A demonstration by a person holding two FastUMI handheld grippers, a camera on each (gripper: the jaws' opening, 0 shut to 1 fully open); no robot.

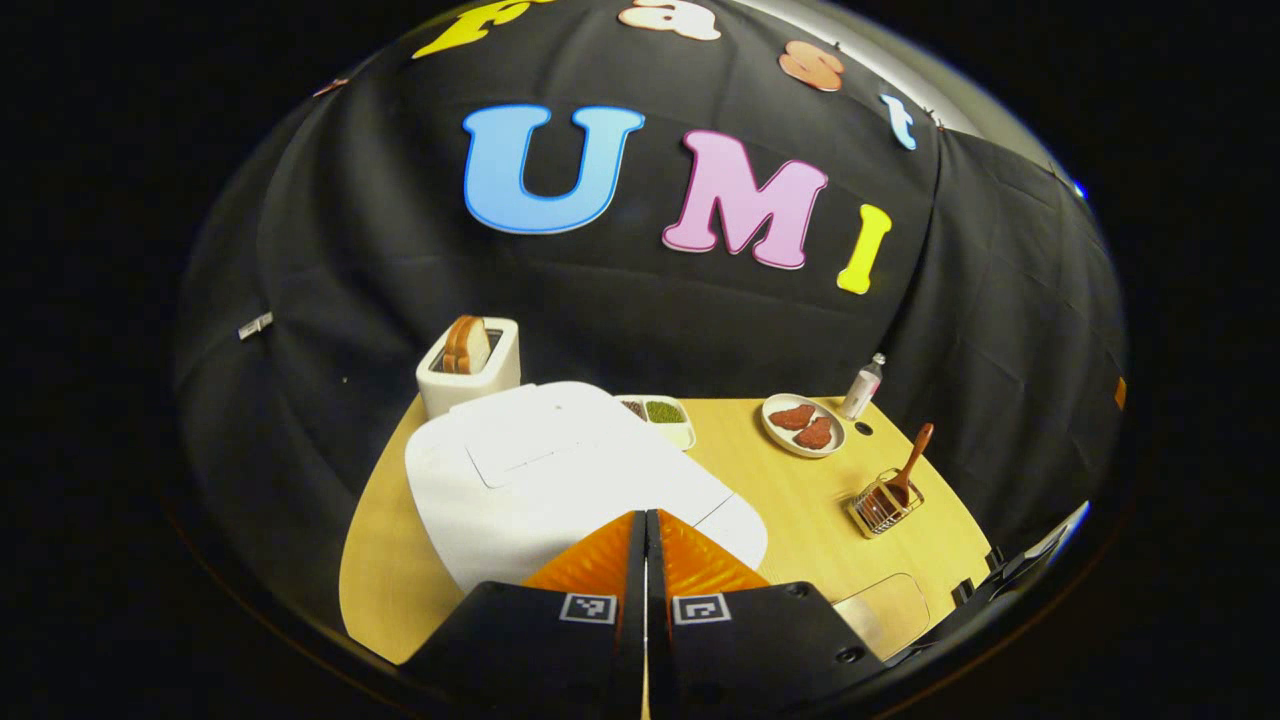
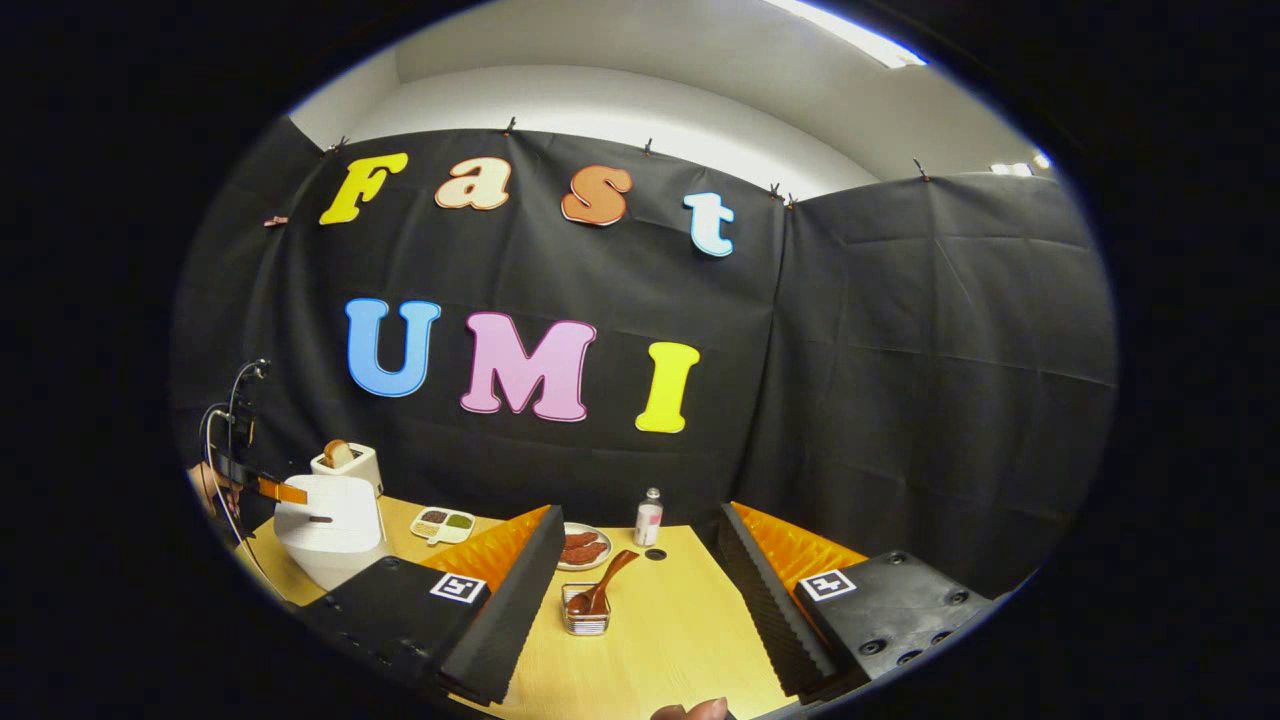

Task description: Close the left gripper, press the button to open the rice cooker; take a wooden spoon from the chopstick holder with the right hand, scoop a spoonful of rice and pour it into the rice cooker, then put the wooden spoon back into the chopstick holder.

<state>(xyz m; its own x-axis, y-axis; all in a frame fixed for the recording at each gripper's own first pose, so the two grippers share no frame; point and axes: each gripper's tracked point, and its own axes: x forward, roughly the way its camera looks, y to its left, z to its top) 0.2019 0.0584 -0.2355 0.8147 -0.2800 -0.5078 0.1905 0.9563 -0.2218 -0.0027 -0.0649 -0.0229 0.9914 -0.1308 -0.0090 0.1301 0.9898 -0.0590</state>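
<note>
Over the white rice cooker (image 1: pixel 560 470), lid down, the left gripper (image 1: pixel 646 540) hovers with fingers together, so pressing the button comes next; at two o'clock, the wooden spoon (image 1: pixel 910 462) waits in the chopstick holder (image 1: pixel 884 508); the right gripper (image 2: pixel 635 560) gapes apart toward it.

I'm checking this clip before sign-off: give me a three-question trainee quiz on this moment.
1. True or false: the rice cooker lid is already open.
2. Where is the wooden spoon now? A) in the right tongs B) in the chopstick holder C) lying on the table
3. Fill in: the left tongs are ____, while the right tongs are ____.

Key:
1. False; the lid is down.
2. B
3. shut; open
</note>
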